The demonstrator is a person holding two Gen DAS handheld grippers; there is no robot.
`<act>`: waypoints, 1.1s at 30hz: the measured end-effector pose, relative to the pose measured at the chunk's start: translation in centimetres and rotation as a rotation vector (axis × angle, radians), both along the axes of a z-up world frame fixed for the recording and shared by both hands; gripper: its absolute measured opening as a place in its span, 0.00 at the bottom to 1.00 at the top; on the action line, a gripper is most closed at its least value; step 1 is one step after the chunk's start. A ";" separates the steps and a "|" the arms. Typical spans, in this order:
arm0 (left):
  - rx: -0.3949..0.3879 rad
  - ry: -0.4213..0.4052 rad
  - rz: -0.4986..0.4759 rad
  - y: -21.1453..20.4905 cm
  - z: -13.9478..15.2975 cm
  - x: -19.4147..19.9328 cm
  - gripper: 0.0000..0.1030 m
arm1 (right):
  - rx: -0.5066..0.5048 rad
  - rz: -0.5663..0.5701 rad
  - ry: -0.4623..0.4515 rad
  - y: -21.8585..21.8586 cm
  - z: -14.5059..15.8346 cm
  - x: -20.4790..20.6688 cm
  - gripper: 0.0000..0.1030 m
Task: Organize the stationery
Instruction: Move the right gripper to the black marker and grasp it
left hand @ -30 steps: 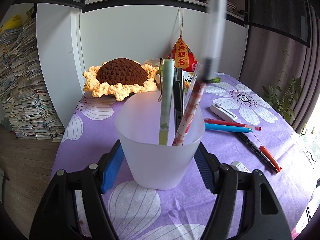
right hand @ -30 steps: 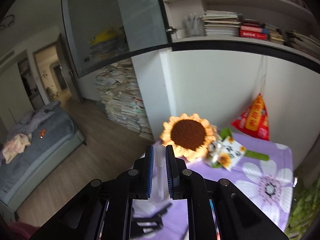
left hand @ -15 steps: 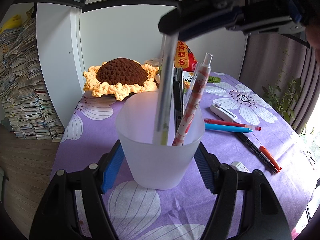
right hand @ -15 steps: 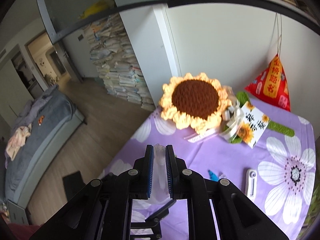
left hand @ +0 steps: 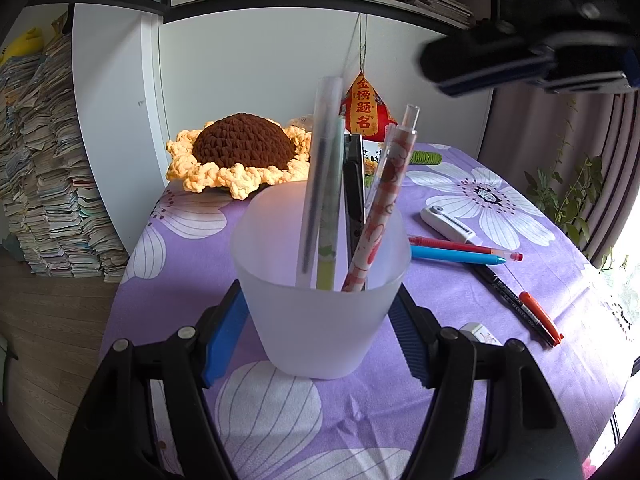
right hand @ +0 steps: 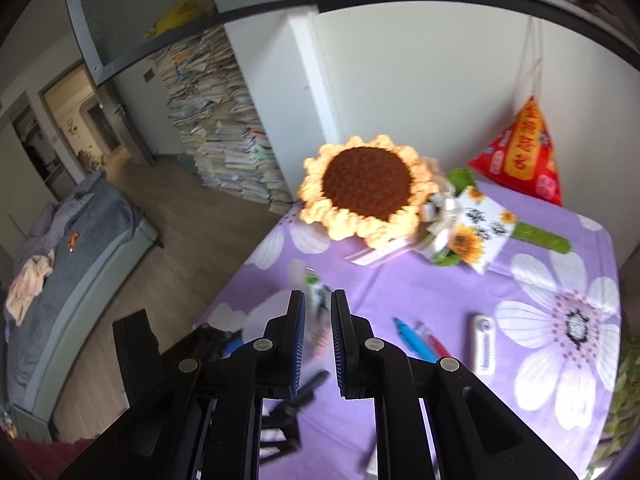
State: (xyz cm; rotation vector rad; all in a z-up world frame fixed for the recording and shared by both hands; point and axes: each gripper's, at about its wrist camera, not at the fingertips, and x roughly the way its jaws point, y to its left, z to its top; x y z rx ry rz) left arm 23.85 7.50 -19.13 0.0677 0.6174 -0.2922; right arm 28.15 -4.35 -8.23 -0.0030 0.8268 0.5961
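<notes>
My left gripper (left hand: pixel 318 312) is shut on a frosted white cup (left hand: pixel 320 280) standing on the purple flowered tablecloth (left hand: pixel 280 420). The cup holds several pens: a clear grey pen (left hand: pixel 318 184), a green one, a black one and a pink patterned one (left hand: pixel 380 208). My right gripper (right hand: pixel 318 338) is open by a narrow gap and empty, hovering above the cup (right hand: pixel 264 316); it also shows in the left wrist view (left hand: pixel 520 64) at the upper right. A red pen (left hand: pixel 460 246), a blue pen (left hand: pixel 452 257), a black marker (left hand: pixel 504 288) and an orange pen (left hand: pixel 540 312) lie right of the cup.
A crocheted sunflower (left hand: pixel 240 152) and a red hanging pouch (left hand: pixel 366 108) sit at the table's back by the white wall. A white correction tape (left hand: pixel 446 220) and a white eraser (left hand: pixel 480 334) lie to the right. Stacked papers (left hand: pixel 52 200) stand on the floor at left.
My right gripper lowered the clear grey pen into the cup, let it go, and has risen up and to the right. The left gripper and cup have not moved.
</notes>
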 end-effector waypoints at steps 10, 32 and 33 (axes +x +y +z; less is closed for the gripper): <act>0.000 0.001 0.000 0.0 0.0 0.0 0.67 | -0.151 -0.189 0.116 -7.2 -5.4 -0.3 0.13; -0.003 0.009 0.001 0.1 -0.3 0.1 0.67 | -0.207 -0.173 0.345 -7.9 -13.4 0.1 0.11; -0.003 0.009 0.001 0.1 -0.3 0.2 0.67 | -0.196 -0.163 0.358 -8.1 -13.3 -0.6 0.11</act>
